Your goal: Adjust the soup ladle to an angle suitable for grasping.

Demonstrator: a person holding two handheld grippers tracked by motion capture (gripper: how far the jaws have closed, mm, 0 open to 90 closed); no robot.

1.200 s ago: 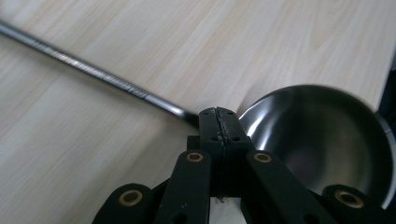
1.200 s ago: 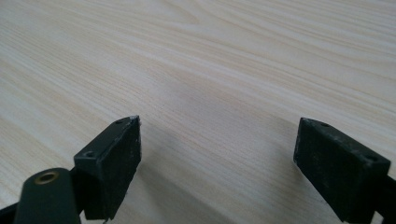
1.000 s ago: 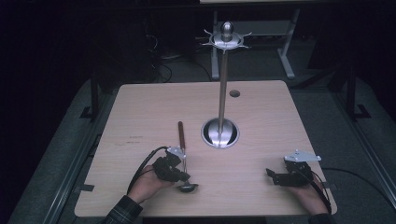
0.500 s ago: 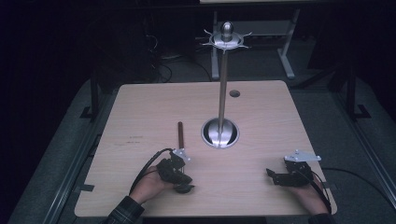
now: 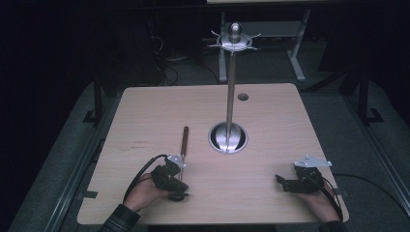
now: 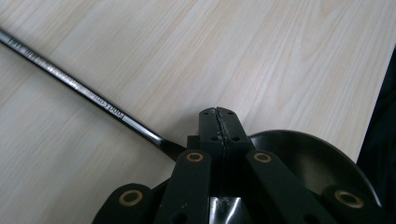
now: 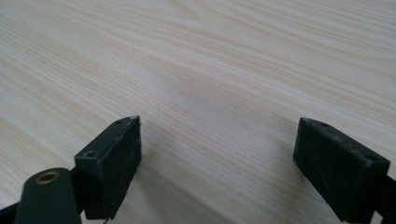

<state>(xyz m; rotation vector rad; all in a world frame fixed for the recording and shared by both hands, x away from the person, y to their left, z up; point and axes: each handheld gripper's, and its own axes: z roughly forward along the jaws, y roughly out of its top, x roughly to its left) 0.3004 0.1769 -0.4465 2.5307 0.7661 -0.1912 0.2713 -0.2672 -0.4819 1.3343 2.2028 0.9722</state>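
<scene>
Ladle (image 5: 183, 150) flat on bench (image 5: 270, 116), near rack (image 5: 232, 87). Left gripper (image 6: 218, 122) pressed together over ladle neck by bowl, grip unclear. Right gripper (image 7: 217, 163) spread, idle on bench. Ladle not lifted; hanging on rack likely remains.

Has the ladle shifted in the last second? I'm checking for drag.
Yes. Against the stand's round base, the ladle has slid toward the person's table edge, its bowl under the left hand-held gripper, whose jaws are shut.
</scene>
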